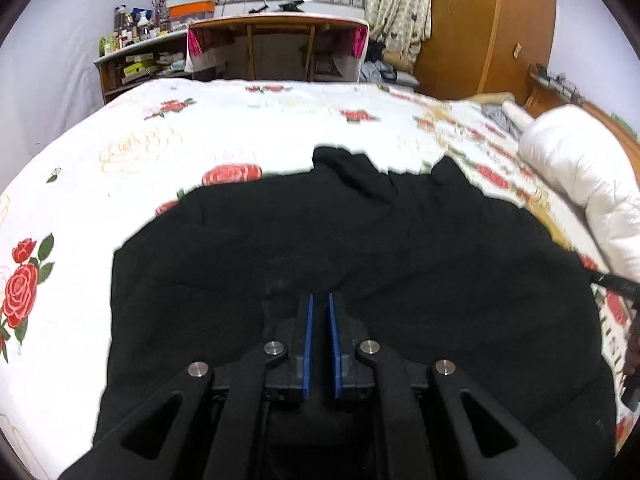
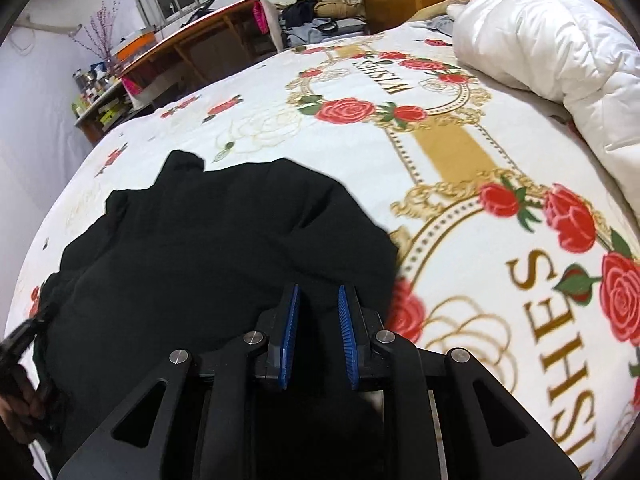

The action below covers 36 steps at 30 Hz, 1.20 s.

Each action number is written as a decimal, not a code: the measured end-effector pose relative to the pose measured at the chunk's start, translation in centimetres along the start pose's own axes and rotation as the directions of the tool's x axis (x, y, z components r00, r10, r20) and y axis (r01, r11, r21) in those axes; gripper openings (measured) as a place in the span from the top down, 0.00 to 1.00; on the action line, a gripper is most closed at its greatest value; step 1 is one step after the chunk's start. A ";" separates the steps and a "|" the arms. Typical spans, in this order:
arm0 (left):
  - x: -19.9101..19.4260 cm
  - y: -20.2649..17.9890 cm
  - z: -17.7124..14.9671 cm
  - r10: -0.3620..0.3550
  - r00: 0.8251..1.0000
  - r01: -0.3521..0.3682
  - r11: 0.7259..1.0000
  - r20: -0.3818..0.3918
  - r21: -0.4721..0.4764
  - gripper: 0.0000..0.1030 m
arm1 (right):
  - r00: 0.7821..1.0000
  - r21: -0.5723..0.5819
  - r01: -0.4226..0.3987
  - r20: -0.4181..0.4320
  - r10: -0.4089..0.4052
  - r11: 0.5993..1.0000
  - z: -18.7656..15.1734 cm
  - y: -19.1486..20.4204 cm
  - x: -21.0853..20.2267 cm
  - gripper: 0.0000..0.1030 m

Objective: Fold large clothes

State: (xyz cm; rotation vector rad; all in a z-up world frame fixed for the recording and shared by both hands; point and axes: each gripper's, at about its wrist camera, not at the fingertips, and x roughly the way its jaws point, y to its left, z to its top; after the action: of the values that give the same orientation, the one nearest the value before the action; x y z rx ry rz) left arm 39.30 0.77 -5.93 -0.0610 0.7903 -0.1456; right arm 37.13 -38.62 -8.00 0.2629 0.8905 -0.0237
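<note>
While the black garment (image 1: 360, 248) is lying spread on the floral bedsheet (image 1: 120, 152), we are holding its near edge with both tools. The left gripper (image 1: 320, 300) is clenched, its blue pads almost together, and the cloth is bunching up just at the fingertips, so we are judging that it is pinching a thin fold of the fabric. The right gripper (image 2: 319, 296) is standing a little wider, with dark cloth between its pads; we are reading this as a grasp on a thicker fold near the garment's right side, though the black on black is making the exact contact hard to see. The garment is looking soft and limp, not heavy, and it is wrinkling toward the far side, where two parts are sticking out. Such cloth is likely sagging between two holds, so we are thinking it best to take it at the hem corners and keep it stretched. A white duvet (image 2: 560, 40) is lying rolled at the far right, well apart.
</note>
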 end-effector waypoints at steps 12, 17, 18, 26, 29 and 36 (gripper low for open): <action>0.4 0.3 -1.1 0.000 1.000 0.000 1.000 -0.014 0.002 0.90 | 1.000 -0.057 -0.004 0.024 0.005 0.998 -0.9 1.0 -2.6 0.81; -2.4 0.8 -4.0 -0.028 1.000 0.028 0.999 0.003 -0.018 0.90 | 0.997 -0.086 -0.071 0.021 0.073 0.994 -5.1 2.6 -4.9 0.80; -1.9 1.0 -4.7 -0.019 1.000 0.019 1.000 -0.020 -0.020 0.90 | 0.998 -0.084 -0.062 -0.011 0.062 0.995 -5.9 2.5 -4.1 0.80; -2.9 2.0 -4.8 0.004 0.998 -0.007 0.998 -0.059 -0.067 0.90 | 0.997 -0.055 -0.025 -0.076 0.021 0.998 -7.3 2.0 -3.8 0.80; -5.8 2.0 -5.6 -0.007 0.999 0.005 0.998 -0.032 -0.068 0.90 | 0.999 -0.070 -0.026 -0.041 0.023 0.997 -8.0 2.3 -6.5 0.79; -12.9 1.4 -9.3 -0.017 1.000 0.017 1.000 -0.003 -0.023 0.90 | 0.999 -0.091 -0.025 0.029 0.028 0.996 -11.7 3.3 -13.1 0.79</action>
State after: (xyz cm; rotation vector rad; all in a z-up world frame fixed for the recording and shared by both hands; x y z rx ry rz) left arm 23.91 4.14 -3.52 -0.0895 0.7945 -0.1521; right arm 20.36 -33.83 -4.21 0.1890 0.8557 0.0372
